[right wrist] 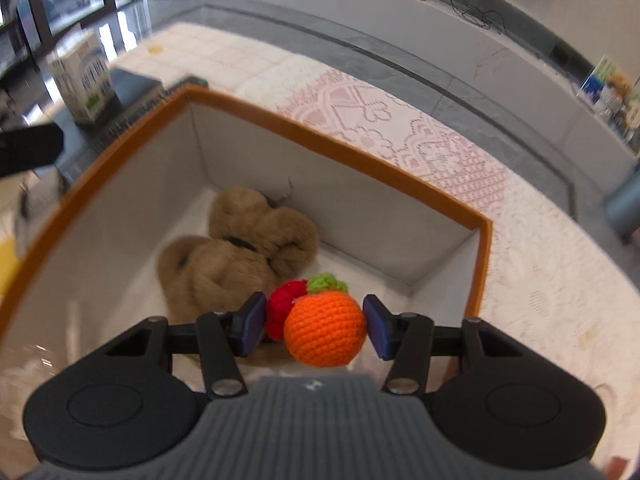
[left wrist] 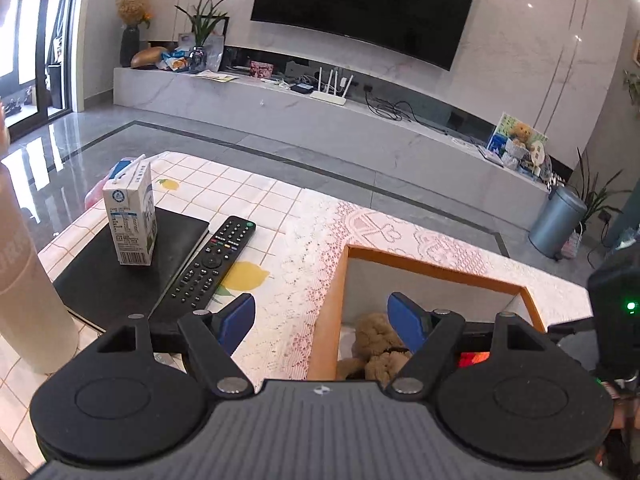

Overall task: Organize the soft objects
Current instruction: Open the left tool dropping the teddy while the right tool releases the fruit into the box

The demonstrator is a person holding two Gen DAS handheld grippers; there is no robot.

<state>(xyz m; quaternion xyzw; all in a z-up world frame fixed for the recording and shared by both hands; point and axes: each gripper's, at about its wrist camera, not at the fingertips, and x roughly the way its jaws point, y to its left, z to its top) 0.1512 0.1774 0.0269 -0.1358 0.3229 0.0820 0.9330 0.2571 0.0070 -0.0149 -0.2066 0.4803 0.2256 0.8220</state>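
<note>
An orange-rimmed box (right wrist: pixel 340 152) with white walls stands on the lace-covered table. A brown plush toy (right wrist: pixel 240 248) lies on its floor. My right gripper (right wrist: pixel 316 320) hovers over the box's near side, shut on a crocheted fruit toy: an orange ball (right wrist: pixel 324 328) with a green top joined to a red piece (right wrist: pixel 280 308). In the left wrist view my left gripper (left wrist: pixel 320 316) stands open and holds nothing, its fingers straddling the box's left wall (left wrist: pixel 328 320). The plush (left wrist: pixel 376 340) shows beside its right finger.
Left of the box a milk carton (left wrist: pixel 130 220) stands on a black book (left wrist: pixel 100 280), with a TV remote (left wrist: pixel 212 264) alongside. A beige cylinder (left wrist: pixel 24 280) rises at the far left. The right gripper's body (left wrist: pixel 616 304) is at the right edge.
</note>
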